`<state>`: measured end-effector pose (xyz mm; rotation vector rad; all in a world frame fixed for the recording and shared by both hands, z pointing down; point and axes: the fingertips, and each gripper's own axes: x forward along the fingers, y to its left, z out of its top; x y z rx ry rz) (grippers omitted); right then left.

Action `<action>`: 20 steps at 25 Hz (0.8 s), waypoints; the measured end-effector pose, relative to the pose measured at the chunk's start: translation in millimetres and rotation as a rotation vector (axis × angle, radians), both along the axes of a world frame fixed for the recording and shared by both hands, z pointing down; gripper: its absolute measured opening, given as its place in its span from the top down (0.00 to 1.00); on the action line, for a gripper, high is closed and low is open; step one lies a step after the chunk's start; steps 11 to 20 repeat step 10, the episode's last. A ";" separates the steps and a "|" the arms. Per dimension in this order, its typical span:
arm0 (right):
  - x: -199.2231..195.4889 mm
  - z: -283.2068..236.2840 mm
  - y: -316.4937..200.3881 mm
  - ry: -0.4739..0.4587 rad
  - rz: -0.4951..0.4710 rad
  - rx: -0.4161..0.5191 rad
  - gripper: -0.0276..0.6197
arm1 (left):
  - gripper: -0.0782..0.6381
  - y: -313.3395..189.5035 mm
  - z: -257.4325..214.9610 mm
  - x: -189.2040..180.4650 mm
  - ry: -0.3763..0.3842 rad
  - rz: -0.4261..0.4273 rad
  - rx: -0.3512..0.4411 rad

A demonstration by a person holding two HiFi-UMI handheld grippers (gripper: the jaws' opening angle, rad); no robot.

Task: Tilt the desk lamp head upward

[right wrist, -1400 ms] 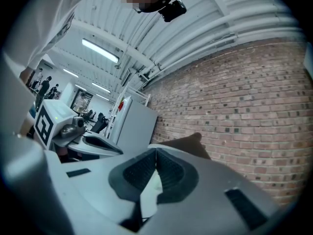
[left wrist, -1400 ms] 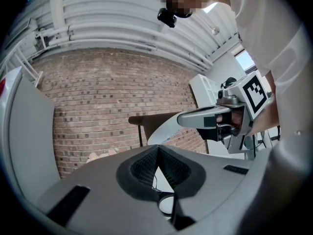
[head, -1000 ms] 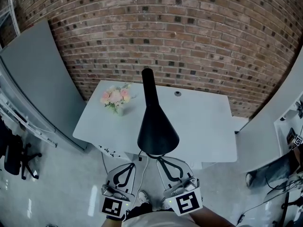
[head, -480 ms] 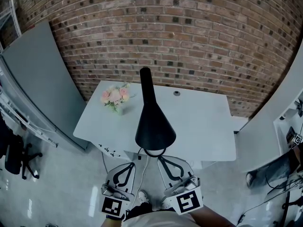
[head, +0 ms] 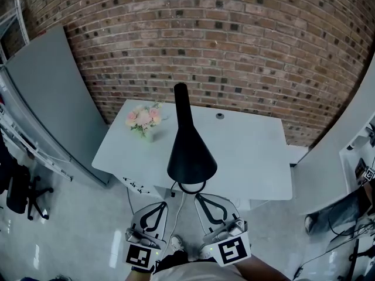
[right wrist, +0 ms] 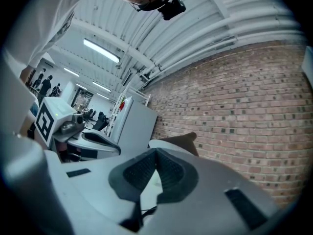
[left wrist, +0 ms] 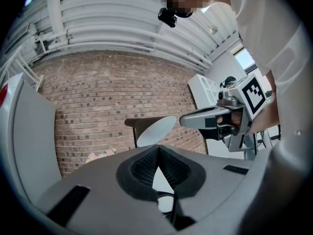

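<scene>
The desk lamp head [head: 192, 151] has barely changed over the last second. Its wide rim sits a touch further toward the left tool's side than it did a second ago, and it matches the picture half a second back. Both tools have kept their place just short of the rim, without touching it. I judge that no tilting is happening at this moment, and the small shift may only be the head camera moving.

The black cone stands above the bench [head: 252, 151], directly ahead of both tools and between their lines. Its long axis runs away from the tool tips toward the brick wall [head: 234, 40], with the narrow neck at the far end. The wide mouth faces back and down toward the tools, and the left gripper view shows its pale inside. How far up it is tilted already I cannot settle.

The left tool [head: 159, 204] and right tool [head: 200, 197] each have their pads pressed together at the tips, with nothing between them.
</scene>
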<state>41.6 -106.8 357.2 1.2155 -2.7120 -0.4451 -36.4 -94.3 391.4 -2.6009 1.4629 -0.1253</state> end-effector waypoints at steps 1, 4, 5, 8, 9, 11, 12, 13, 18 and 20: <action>0.0 0.0 0.5 0.003 -0.001 -0.001 0.93 | 0.88 0.4 -0.4 0.2 -0.002 0.000 0.000; 1.1 0.1 2.0 0.005 -0.004 -0.003 0.93 | 0.88 1.7 -0.8 1.4 0.001 -0.002 -0.002; 1.7 0.3 2.7 0.001 -0.004 -0.004 0.93 | 0.88 2.3 -0.9 2.2 0.002 -0.003 -0.001; 4.1 0.8 4.2 -0.004 -0.006 -0.004 0.93 | 0.88 3.5 -1.7 4.9 0.016 -0.007 0.002; 4.9 0.9 4.5 -0.004 -0.006 -0.004 0.93 | 0.88 3.7 -1.9 5.8 0.019 -0.007 0.002; 5.7 1.0 4.7 -0.003 -0.007 -0.004 0.93 | 0.88 3.8 -2.2 6.6 0.021 -0.008 0.002; 5.7 1.0 4.7 -0.003 -0.007 -0.004 0.93 | 0.88 3.8 -2.2 6.6 0.021 -0.008 0.002; 5.7 1.0 4.7 -0.003 -0.007 -0.004 0.93 | 0.88 3.8 -2.2 6.6 0.021 -0.008 0.002; 5.7 1.0 4.7 -0.003 -0.007 -0.004 0.93 | 0.88 3.8 -2.2 6.6 0.021 -0.008 0.002; 5.7 1.0 4.7 -0.003 -0.007 -0.004 0.93 | 0.88 3.8 -2.2 6.6 0.021 -0.008 0.002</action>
